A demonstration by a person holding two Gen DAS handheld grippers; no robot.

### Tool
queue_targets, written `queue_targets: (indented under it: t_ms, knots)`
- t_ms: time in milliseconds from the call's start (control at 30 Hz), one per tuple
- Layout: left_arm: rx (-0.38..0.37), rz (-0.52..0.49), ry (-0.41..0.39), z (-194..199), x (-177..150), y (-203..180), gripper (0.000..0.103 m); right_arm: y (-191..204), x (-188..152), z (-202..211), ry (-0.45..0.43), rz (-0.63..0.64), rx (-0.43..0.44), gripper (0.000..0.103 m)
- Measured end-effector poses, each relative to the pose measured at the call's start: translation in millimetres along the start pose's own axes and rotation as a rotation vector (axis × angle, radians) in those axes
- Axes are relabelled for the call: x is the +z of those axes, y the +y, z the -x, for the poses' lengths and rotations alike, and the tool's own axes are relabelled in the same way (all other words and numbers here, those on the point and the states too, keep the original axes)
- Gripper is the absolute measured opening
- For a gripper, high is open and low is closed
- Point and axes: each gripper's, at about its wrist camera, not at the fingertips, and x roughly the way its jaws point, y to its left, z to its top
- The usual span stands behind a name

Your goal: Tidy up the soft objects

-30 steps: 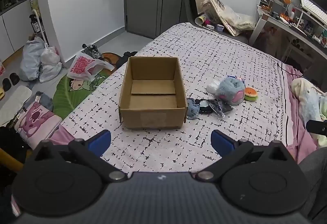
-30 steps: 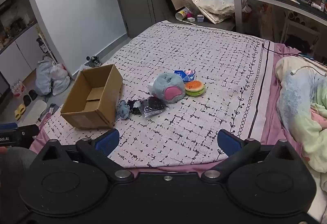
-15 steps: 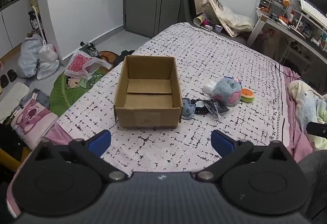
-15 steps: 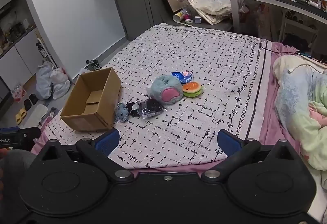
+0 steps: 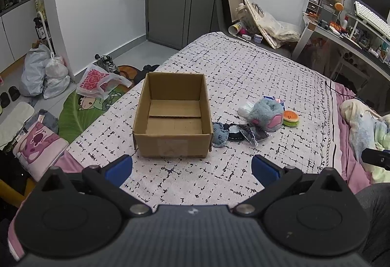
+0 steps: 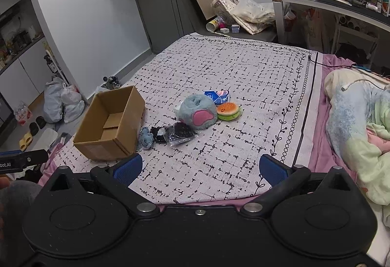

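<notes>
An open, empty cardboard box stands on the patterned bedspread. To its right lie soft objects: a small blue plush, a dark item in a clear bag, a round blue-and-pink plush, a burger plush and a blue packet. My left gripper is open and empty, well short of the box. My right gripper is open and empty, short of the pile.
A crumpled blanket lies at the bed's right side. Bags, shoes and a green mat litter the floor left of the bed. A desk with clutter stands at the back right.
Both grippers have drawn back and risen a little, so the box and the pile look smaller and farther. Both stay open and empty.
</notes>
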Motion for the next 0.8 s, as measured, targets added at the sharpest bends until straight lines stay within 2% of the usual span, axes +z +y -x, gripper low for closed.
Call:
queue_targets:
  t_ms: [800]
  knots:
    - [-0.001,-0.012,-0.005,3,-4,-12,0.103,-7,-3,6,-0.009,-0.003,-0.002,0.103]
